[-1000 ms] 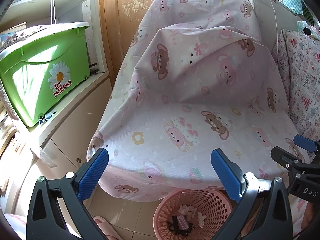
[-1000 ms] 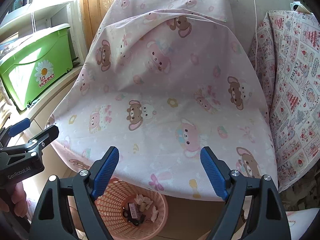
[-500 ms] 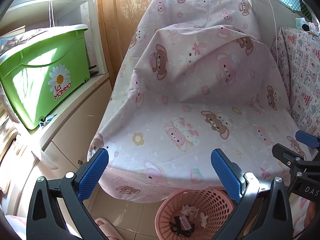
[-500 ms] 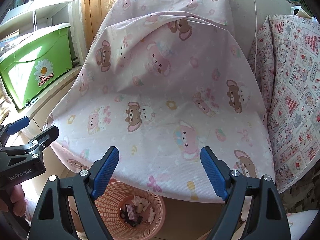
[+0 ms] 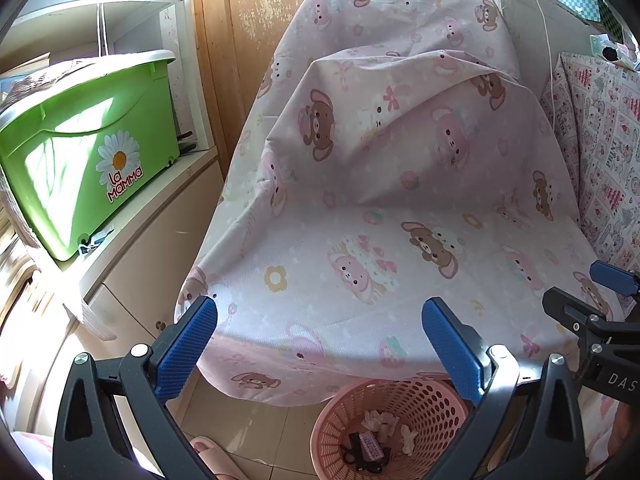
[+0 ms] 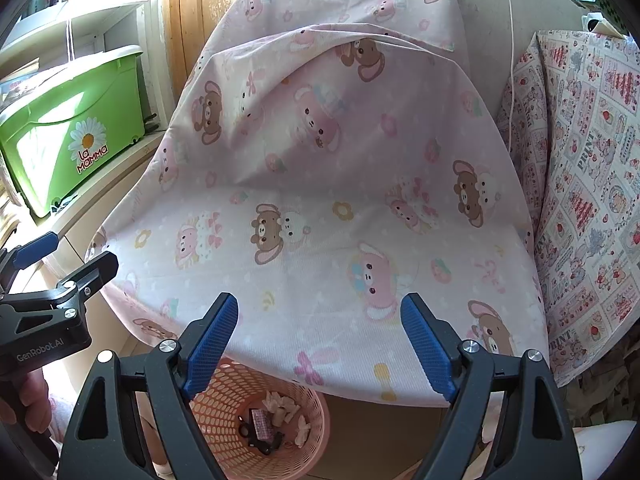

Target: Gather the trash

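A pink mesh waste basket (image 5: 424, 404) (image 6: 228, 408) stands on the floor below the front edge of a chair draped in a pink bear-print sheet (image 5: 380, 200) (image 6: 340, 184). Crumpled white scraps (image 5: 380, 424) (image 6: 282, 402) and a dark wrapper (image 5: 366, 450) (image 6: 260, 432) lie in its bottom. My left gripper (image 5: 320, 332) hovers open above the basket, nothing between its blue pads. My right gripper (image 6: 320, 328) is open too and empty, held over the seat's front edge. Each gripper shows at the other view's side edge.
A green lidded storage box (image 5: 80, 152) (image 6: 68, 132) sits on a white cabinet (image 5: 132, 264) at the left. A patterned pink cloth (image 5: 600, 160) (image 6: 588, 200) covers furniture at the right. A wooden door (image 5: 248, 40) stands behind the chair. A pink slipper (image 5: 208, 450) lies on the tiled floor.
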`<action>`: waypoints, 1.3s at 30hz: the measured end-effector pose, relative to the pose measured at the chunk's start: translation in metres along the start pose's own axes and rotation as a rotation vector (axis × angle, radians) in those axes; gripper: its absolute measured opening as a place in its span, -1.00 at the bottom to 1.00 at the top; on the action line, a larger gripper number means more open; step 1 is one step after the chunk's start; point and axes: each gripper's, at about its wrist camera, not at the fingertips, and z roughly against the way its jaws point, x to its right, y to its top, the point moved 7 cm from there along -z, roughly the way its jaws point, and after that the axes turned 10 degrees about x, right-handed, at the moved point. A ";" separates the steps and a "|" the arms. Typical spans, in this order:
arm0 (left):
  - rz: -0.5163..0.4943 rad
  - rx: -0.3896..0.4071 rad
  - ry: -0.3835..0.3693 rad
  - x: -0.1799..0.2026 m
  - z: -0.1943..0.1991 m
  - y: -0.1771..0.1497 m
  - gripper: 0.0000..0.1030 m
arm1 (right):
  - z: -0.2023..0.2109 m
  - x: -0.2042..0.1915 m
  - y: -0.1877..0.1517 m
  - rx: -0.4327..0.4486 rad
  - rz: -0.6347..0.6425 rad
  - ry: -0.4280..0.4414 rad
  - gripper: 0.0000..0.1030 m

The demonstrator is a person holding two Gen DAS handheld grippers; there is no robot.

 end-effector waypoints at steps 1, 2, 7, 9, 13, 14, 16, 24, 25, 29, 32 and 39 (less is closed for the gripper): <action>-0.004 0.002 0.002 0.000 0.000 0.000 0.97 | 0.000 0.000 0.000 0.000 0.000 0.000 0.65; -0.008 0.005 0.004 0.001 0.001 0.000 0.97 | 0.000 0.000 0.000 0.000 0.000 0.000 0.65; -0.011 0.008 0.006 0.002 0.001 0.000 0.97 | 0.000 0.000 0.000 0.000 0.001 0.000 0.65; -0.012 0.008 0.007 0.001 0.001 0.000 0.97 | 0.000 0.000 0.000 -0.001 0.000 0.000 0.65; -0.002 0.006 -0.001 0.001 0.001 0.001 0.97 | 0.000 0.000 0.000 0.000 0.001 0.000 0.65; -0.003 0.006 -0.001 0.001 0.001 0.001 0.97 | 0.000 0.000 0.000 0.001 0.001 0.000 0.65; -0.004 0.005 -0.002 0.001 0.001 0.001 0.97 | -0.001 0.000 0.000 0.000 0.000 -0.001 0.65; -0.003 0.005 -0.001 0.001 0.001 0.001 0.97 | -0.001 0.000 0.000 0.000 0.000 0.000 0.65; -0.003 0.005 -0.002 0.001 0.001 0.001 0.97 | -0.001 0.000 0.000 0.000 0.000 0.000 0.65; -0.002 0.003 -0.001 0.001 0.001 0.000 0.97 | -0.001 0.000 0.000 0.001 -0.001 -0.001 0.65; 0.001 -0.001 -0.005 0.001 0.000 0.000 0.97 | -0.001 0.000 0.000 0.000 -0.001 -0.001 0.65; 0.003 -0.007 -0.001 0.000 -0.002 -0.001 0.97 | -0.003 -0.001 -0.001 -0.004 -0.001 -0.010 0.65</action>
